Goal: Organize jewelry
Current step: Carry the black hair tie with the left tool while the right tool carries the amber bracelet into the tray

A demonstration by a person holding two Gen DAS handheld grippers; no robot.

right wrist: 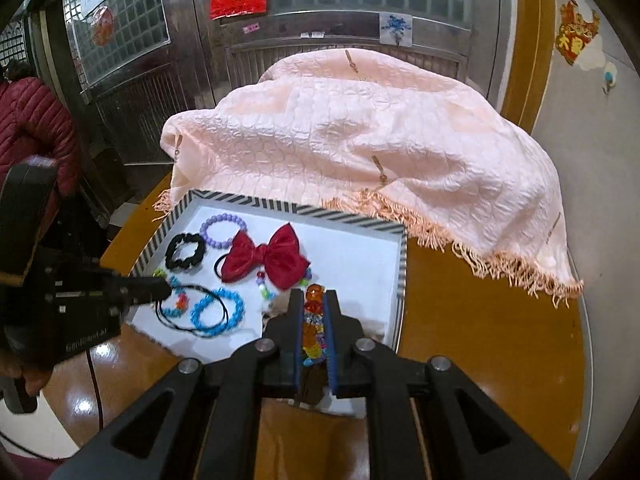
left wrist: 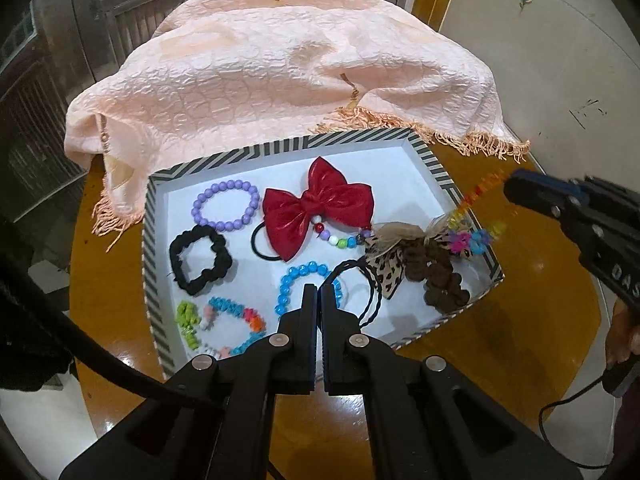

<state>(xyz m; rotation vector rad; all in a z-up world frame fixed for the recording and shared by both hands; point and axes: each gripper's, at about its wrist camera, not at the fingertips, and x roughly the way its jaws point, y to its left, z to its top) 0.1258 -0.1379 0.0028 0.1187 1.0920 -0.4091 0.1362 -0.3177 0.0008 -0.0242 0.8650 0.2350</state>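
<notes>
A white tray with a striped rim [left wrist: 280,146] [right wrist: 402,272] holds a red bow [left wrist: 318,206] [right wrist: 276,256], a purple bead bracelet [left wrist: 226,208], a black scrunchie [left wrist: 200,264], a blue bead bracelet [left wrist: 308,288] [right wrist: 218,312], a black cord band [left wrist: 360,296], a leopard bow [left wrist: 384,268] and a brown scrunchie [left wrist: 436,276]. My left gripper [left wrist: 319,292] [right wrist: 164,290] is shut above the tray's near side, with nothing seen between its fingers. My right gripper [right wrist: 314,294] [left wrist: 508,188] is shut on a colourful bead strand [right wrist: 312,316] [left wrist: 478,200], lifted over the tray's right end.
A crumpled peach fringed cloth [left wrist: 280,72] [right wrist: 360,128] covers the far half of the round wooden table [left wrist: 520,320] [right wrist: 480,340] and overlaps the tray's far edge. Metal doors stand behind. A person in a red jacket [right wrist: 28,120] is at the far left.
</notes>
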